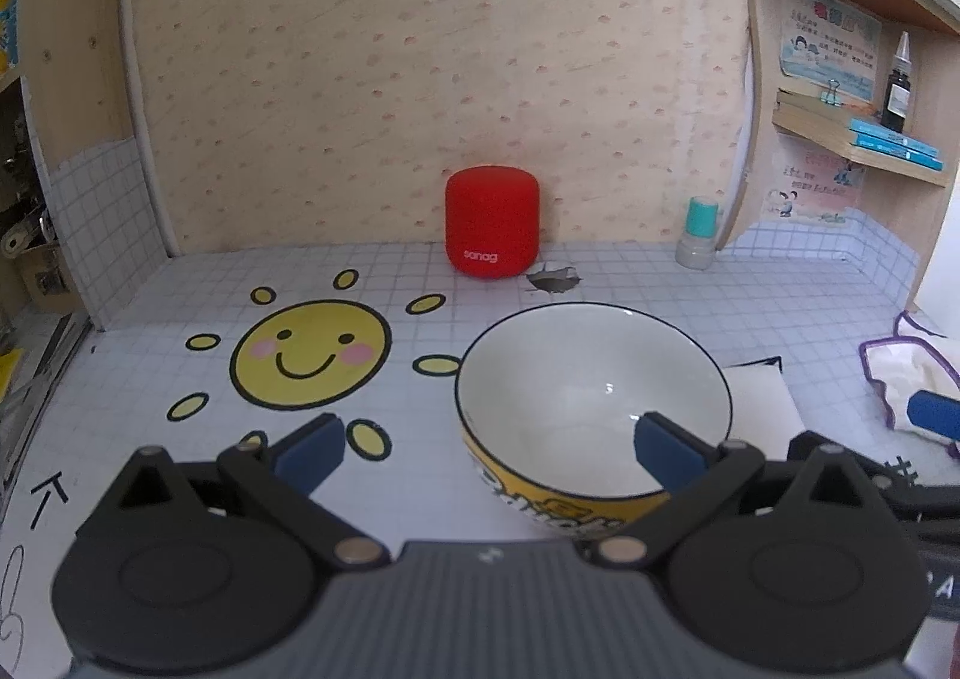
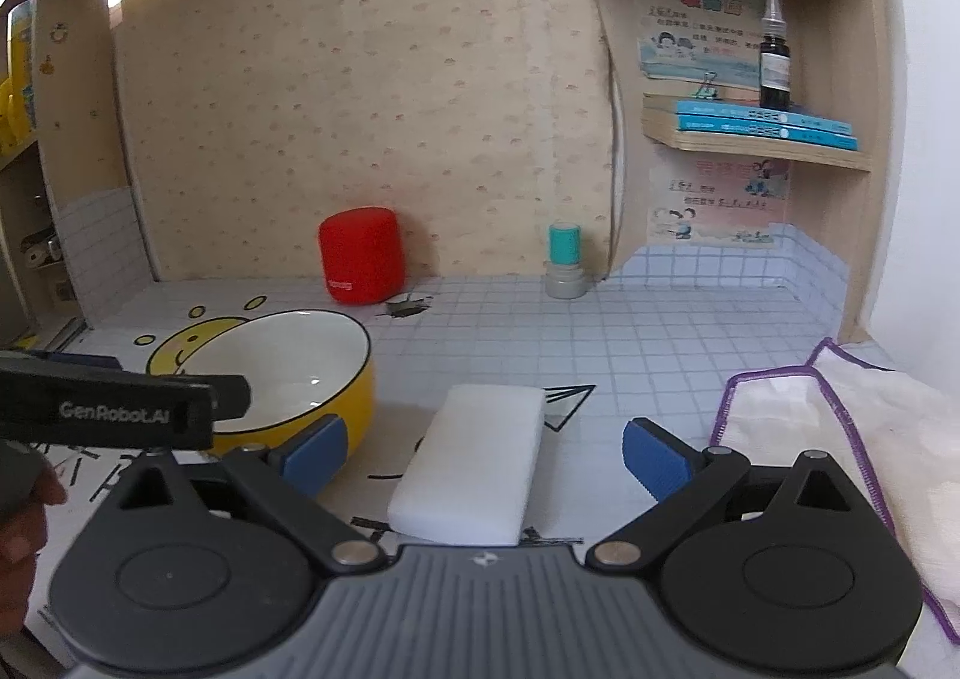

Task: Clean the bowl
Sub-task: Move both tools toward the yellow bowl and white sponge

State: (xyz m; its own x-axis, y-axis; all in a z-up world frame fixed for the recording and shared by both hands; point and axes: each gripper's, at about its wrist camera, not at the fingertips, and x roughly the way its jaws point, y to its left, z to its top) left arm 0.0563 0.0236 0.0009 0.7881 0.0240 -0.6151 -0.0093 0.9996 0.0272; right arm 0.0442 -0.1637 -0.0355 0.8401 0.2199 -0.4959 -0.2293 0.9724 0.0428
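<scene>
Now we hold both claws low over the white grid-patterned tabletop (image 2: 630, 331), and we read it from left to right. Farthest left lies the yellow smiling sun sticker (image 1: 311, 353), flat on the surface. Our left gripper (image 1: 489, 454) stands wide open, gripping nothing; its left blue pad (image 1: 312, 454) hangs over the sticker's lower rays, while its right blue pad appears over the near inner wall of the bowl, though we cannot tell whether it touches. Next comes the yellow ceramic bowl with white inside and dark rim (image 1: 594, 397), upright on the table, its inside looking bare and glossy. In the right wrist view the bowl sits at the left, partly behind the black body of the left gripper. Behind the bowl, against the patterned wall, stands the red cylindrical speaker (image 1: 492, 223), with a small torn patch (image 1: 553, 281) in the table covering just beside its base. To the right of the bowl lies the white rectangular sponge block (image 2: 471, 463), flat on the table. Our right gripper (image 2: 485, 457) is also spread open, empty, its blue pads on either side of the sponge and apart from it. Further back stands the small teal-capped grey stamp (image 2: 564, 262). Farthest right rests the white cloth with purple stitched edge (image 2: 840, 439), crumpled on the tabletop.
</scene>
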